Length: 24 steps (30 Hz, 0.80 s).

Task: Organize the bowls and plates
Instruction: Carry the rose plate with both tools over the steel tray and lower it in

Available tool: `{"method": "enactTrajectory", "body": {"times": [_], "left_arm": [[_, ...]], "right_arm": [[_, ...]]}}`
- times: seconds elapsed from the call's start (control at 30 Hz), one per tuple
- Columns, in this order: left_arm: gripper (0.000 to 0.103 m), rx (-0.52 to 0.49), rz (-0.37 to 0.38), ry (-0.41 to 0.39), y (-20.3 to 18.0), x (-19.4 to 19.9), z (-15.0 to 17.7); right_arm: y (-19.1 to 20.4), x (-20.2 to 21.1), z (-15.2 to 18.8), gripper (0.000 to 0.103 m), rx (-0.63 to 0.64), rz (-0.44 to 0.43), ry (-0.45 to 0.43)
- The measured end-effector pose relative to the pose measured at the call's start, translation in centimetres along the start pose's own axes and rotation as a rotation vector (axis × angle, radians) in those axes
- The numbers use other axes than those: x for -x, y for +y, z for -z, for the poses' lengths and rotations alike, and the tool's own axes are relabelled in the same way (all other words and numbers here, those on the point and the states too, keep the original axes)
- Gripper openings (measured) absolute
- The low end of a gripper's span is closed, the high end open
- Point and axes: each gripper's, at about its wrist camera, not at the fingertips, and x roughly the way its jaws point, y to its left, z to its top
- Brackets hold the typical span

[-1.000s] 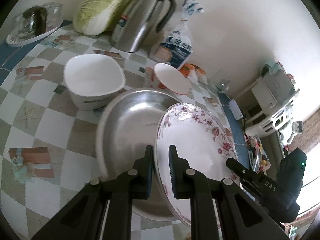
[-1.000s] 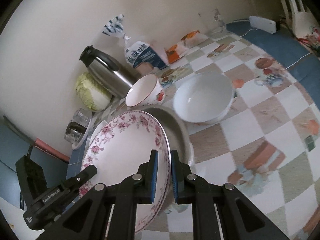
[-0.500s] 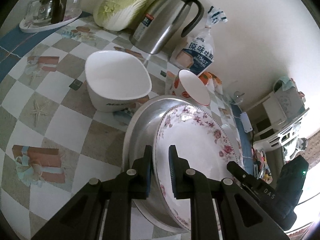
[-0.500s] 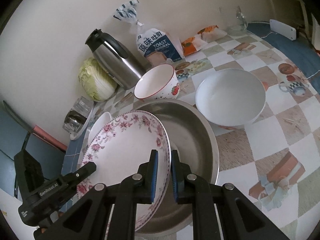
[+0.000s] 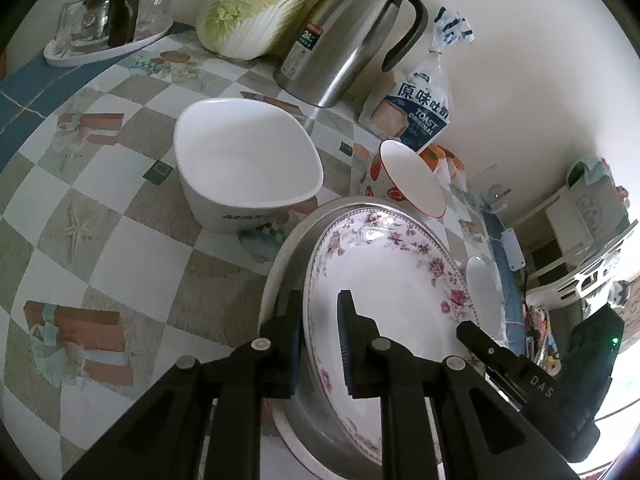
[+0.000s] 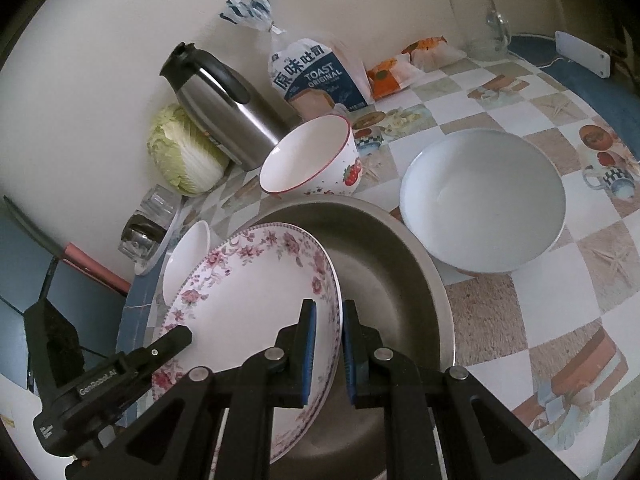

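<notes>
your left claw point(image 5: 320, 332) is pinched nearly shut on the rim of the flowered plate point(image 5: 384, 292), one black finger under the rim and one on the glossy white face. your right claw point(image 6: 329, 344) grips the opposite rim the same way, its blue-edged pads pressed on either side of the thin china edge. the plate point(image 6: 256, 296) is round and shallow, white in the middle with a band of pink roses round the border, and you hold it tilted over the wide steel basin point(image 6: 384, 264). the basin is dull grey metal with a rolled lip, and it sits on the table point(image 5: 132, 216), whose cover is a smooth check of white and beige squares with printed pictures.

just beyond the basin stands a small bowl with a red rim and strawberries on its side point(image 6: 316, 160), touching or nearly touching the basin's lip. beside the basin on one side is a plain white rounded bowl point(image 6: 484, 200); on the other a taller white bowl with a squarish mouth and lettering low on its wall point(image 5: 244, 160).

against the wall stand a brushed steel jug with a black handle point(image 5: 352, 28), a crinkled head of cabbage point(image 5: 256, 4) and a plastic bag of toast bread point(image 5: 420, 112). a white tray of clear glasses point(image 5: 108, 20) sits at the far corner.
</notes>
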Motion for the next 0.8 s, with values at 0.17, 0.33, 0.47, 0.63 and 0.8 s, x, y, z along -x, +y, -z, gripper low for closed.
{"method": "enactTrajectory", "body": {"times": [0.17, 0.33, 0.47, 0.63, 0.8], "left_arm": [[0.015, -0.014, -0.012, 0.006, -0.3, -0.4, 0.1], [0.015, -0.027, -0.031, 0.014, -0.6, -1.0, 0.2], [0.015, -0.038, -0.046, 0.016, -0.9, -1.3, 0.2], [0.015, -0.044, -0.060, 0.021, -0.9, -1.6, 0.2], [0.015, -0.050, -0.072, 0.020, -1.0, -1.7, 0.2]], "right_arm": [[-0.6, -0.4, 0.0, 0.014, -0.015, 0.008, 0.013], [-0.8, -0.6, -0.1, 0.014, -0.017, 0.014, 0.018], [-1.0, -0.6, -0.1, 0.014, -0.023, 0.015, 0.021], [-1.0, -0.7, 0.0, 0.013, -0.014, 0.028, 0.030], [-1.1, -0.8, 0.0, 0.014, -0.012, 0.033, 0.039]]}}
